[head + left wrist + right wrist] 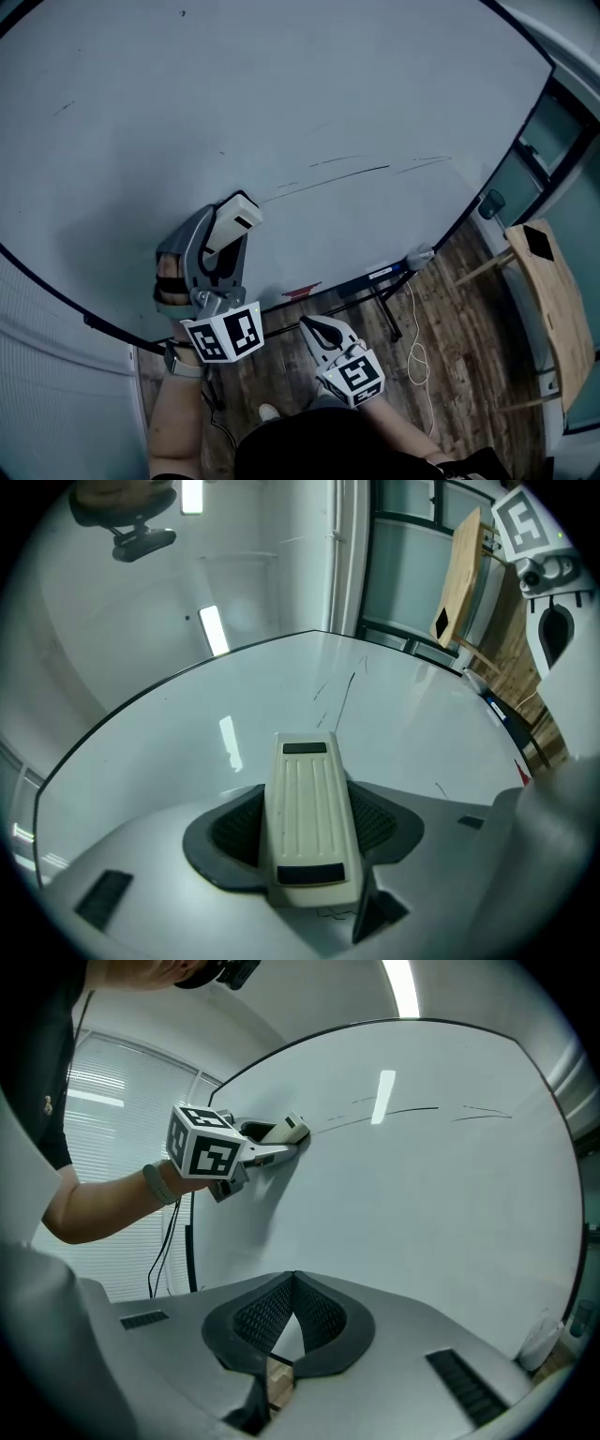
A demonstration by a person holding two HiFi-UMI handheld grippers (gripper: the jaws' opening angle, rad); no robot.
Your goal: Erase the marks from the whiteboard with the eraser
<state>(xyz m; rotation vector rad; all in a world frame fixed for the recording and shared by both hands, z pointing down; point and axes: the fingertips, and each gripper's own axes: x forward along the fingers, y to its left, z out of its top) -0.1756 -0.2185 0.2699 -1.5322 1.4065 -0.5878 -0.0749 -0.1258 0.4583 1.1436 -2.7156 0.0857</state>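
One whiteboard [281, 94], one eraser [305, 817] — two tools [228, 225] [322, 328]

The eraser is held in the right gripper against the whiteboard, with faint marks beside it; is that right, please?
Not quite: the left gripper holds the eraser against the whiteboard, as the left gripper view shows. Faint marks do lie beside it.
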